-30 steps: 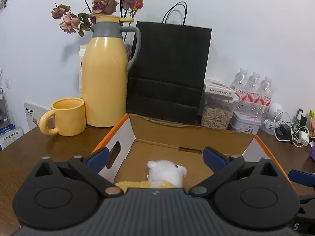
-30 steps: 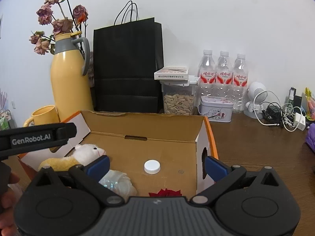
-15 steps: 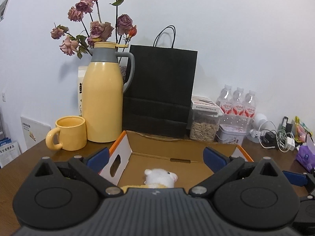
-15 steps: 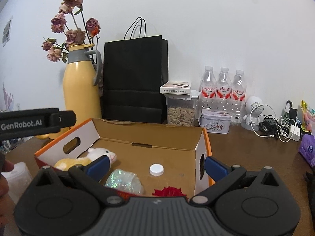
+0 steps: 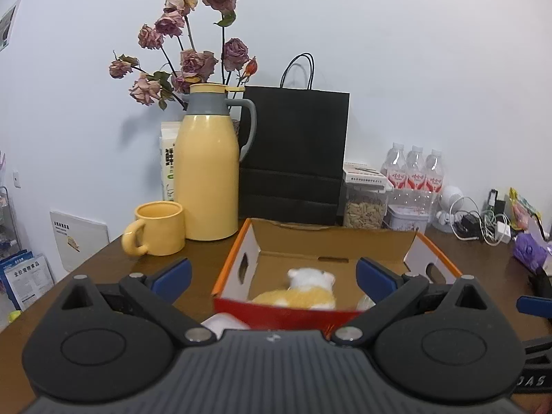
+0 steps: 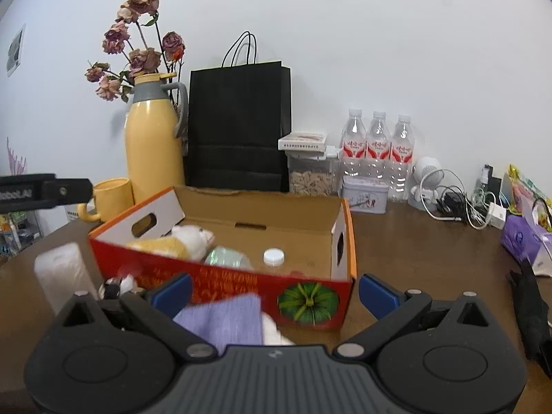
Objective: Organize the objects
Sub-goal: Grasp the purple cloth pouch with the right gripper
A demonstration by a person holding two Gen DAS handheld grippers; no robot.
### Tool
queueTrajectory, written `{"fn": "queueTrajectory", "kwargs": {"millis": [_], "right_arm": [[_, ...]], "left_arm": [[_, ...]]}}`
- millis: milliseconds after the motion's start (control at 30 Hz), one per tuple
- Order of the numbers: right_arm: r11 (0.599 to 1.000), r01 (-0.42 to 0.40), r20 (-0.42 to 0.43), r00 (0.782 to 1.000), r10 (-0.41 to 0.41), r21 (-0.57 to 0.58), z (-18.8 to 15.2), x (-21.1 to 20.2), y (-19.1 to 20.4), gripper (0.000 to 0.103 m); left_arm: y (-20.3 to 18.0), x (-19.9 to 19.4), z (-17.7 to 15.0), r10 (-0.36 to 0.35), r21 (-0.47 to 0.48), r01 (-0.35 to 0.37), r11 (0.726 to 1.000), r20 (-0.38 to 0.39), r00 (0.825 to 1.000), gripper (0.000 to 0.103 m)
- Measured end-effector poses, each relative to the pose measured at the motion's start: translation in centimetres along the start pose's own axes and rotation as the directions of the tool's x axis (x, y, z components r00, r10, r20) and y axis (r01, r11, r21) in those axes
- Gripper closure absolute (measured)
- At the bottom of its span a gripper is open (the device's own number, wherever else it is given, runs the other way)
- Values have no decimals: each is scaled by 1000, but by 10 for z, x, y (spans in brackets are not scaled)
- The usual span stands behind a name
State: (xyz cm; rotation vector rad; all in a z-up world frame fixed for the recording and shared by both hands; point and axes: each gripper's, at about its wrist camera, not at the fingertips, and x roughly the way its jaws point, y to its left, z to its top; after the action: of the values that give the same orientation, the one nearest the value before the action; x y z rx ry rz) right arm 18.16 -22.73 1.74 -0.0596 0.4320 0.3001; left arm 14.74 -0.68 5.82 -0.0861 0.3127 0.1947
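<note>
An open red-and-orange cardboard box (image 6: 341, 241) (image 5: 238, 258) sits on the brown table. Inside lie a yellow-and-white plush toy (image 5: 303, 289) (image 6: 179, 241), a crinkled clear wrapper (image 6: 224, 257) and a white bottle cap (image 6: 274, 256). My left gripper (image 5: 272, 274) is open, held back in front of the box. My right gripper (image 6: 274, 288) is also open, near the box's front wall. A purple cloth (image 6: 224, 321) lies between its fingers on the table, with something white (image 6: 276, 333) beside it. A white roll-like object (image 6: 60, 276) and a small black-and-white item (image 6: 115, 286) sit left of the box.
Behind the box stand a yellow thermos (image 5: 207, 179) with dried roses, a yellow mug (image 5: 157, 229), a black paper bag (image 6: 238, 127), a seed jar (image 6: 310, 176), a tin (image 6: 364, 195) and three water bottles (image 6: 377, 148). Cables and chargers (image 6: 465, 203) lie at right.
Both grippers have pulled back and away from the box, so its front wall and the items before it now show. Both stay open and empty.
</note>
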Motion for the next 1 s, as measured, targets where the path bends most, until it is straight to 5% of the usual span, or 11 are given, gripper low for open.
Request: {"fn": "queueTrajectory", "kwargs": {"millis": [533,1000], "right_arm": [[1000,-2,-95,995,2,5,-44,-26,10,0],[991,-34,-114,993,19,-130,-40,10,53,0]], "left_arm": [[60,-34,-41,46,6,-46,999,-107,993,0],[80,-42,-55,44,-16,-46,999,-133,990,0]]}}
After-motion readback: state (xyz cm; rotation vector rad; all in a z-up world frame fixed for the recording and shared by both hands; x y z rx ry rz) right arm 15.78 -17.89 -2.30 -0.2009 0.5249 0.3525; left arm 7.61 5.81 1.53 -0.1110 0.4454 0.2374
